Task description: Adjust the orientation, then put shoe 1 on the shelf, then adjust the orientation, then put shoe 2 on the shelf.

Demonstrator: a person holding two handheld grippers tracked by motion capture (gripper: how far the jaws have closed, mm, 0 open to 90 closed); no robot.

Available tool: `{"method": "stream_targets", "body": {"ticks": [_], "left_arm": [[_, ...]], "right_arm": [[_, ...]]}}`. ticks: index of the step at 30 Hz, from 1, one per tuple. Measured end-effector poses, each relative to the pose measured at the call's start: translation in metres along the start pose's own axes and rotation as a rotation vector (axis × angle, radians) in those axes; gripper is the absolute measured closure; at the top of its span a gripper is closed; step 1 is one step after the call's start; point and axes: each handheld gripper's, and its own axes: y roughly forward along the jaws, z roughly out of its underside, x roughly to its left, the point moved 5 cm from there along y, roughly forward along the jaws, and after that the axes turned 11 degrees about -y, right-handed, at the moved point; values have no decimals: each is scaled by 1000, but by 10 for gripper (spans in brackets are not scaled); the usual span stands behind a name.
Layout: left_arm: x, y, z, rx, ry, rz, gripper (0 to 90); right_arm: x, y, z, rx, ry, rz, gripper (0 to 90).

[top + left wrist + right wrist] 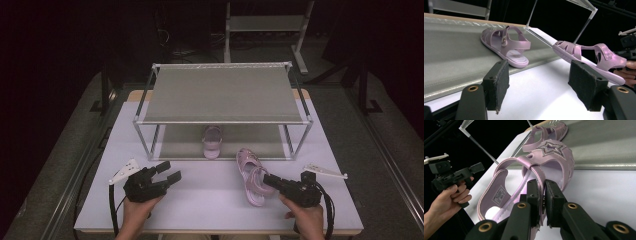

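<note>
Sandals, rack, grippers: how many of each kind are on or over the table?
Pink sandals: 2, one on the rack's lower shelf, one held by the right gripper
Two-tier rack: 1
Grippers: 2, left, right
Total: 5

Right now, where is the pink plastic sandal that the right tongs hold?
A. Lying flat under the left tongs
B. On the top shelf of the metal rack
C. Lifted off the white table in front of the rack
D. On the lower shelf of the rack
C: the right tongs are shut on the strap of the pink plastic sandal, which the left gripper view shows tilted above the white table, in front of the metal rack.
</note>
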Motion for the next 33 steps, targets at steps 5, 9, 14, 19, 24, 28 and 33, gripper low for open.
{"method": "stream_targets", "body": {"ticks": [5, 9, 14, 19, 24, 28, 33], "left_arm": [[-3, 0, -1, -5, 14, 1, 306], [-4, -1, -2, -9, 19, -1, 294], [-5, -3, -3, -14, 19, 2, 286], [-4, -4, -3, -15, 17, 3, 283], [-2, -5, -4, -15, 15, -1, 278], [-2, -8, -4, -23, 13, -4, 277], [-2, -7, -4, -16, 15, -4, 276]], "right_arm": [[0, 4, -1, 1, -3, 4, 821], [0, 6, -4, -13, -4, 8, 821], [2, 7, -9, -24, -7, 9, 821], [2, 9, -13, -36, -9, 11, 821], [0, 12, -17, -34, -9, 11, 821], [-2, 15, -21, -38, -11, 15, 821], [-5, 21, -25, -33, -10, 21, 821]]}}
